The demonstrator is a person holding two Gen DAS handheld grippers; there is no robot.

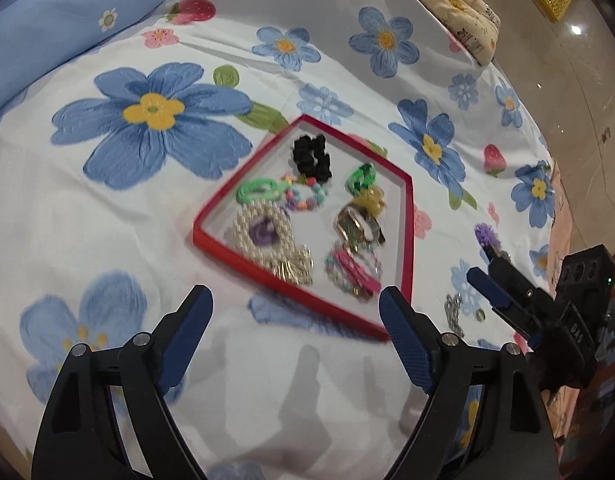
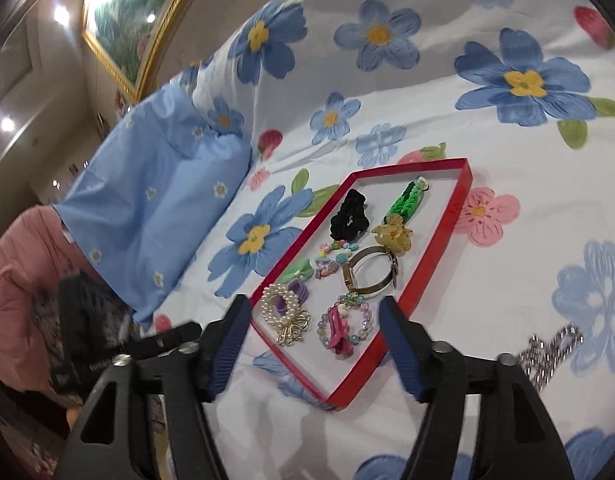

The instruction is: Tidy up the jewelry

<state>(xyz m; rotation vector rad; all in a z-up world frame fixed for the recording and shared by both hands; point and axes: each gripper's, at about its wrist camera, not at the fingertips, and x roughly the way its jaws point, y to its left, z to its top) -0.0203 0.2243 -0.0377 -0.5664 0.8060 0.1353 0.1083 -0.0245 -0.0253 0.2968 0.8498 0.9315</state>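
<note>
we hold both tongs spread and empty above a flowered bedsheet (image 1: 107, 220). left gripper (image 1: 295, 304) and right gripper (image 2: 311, 320) face a red tray (image 2: 463, 184) already filled with jewelry, probably sorted; a silver chain (image 2: 547, 352) lies outside, right of it.

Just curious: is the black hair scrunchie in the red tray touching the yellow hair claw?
Apart. In the right wrist view the black scrunchie and the yellow claw have bare tray floor between them.
</note>
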